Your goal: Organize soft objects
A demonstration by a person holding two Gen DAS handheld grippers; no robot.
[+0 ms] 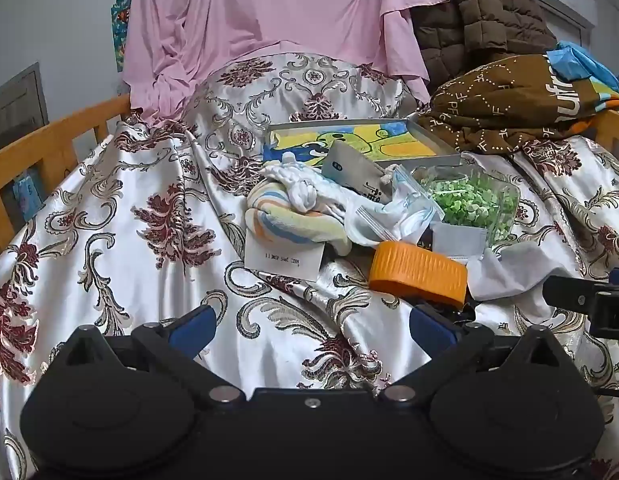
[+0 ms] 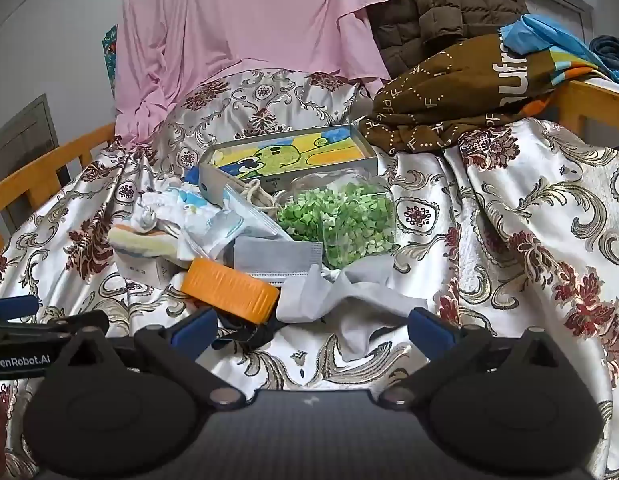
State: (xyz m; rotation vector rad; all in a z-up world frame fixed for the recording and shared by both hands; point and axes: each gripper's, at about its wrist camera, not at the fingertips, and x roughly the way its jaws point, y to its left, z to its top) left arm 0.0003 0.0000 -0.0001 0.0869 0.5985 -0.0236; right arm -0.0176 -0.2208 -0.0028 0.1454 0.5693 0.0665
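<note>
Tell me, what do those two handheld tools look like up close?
Both look alike. The left tool and the right tool each have a matte black body with two rounded, teardrop-shaped plates, silver rivets at the joints, and black linkage arms ending in blue fingers. Seen from the right camera, the left tool's side carries white lettering reading GenRobot.AI. No cables or sleeves show.

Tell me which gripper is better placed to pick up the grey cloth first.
Probably the right gripper: it is open and the grey cloth lies directly before it. From the left gripper, also open, the cloth lies off to the right, beyond the orange lid.
</note>
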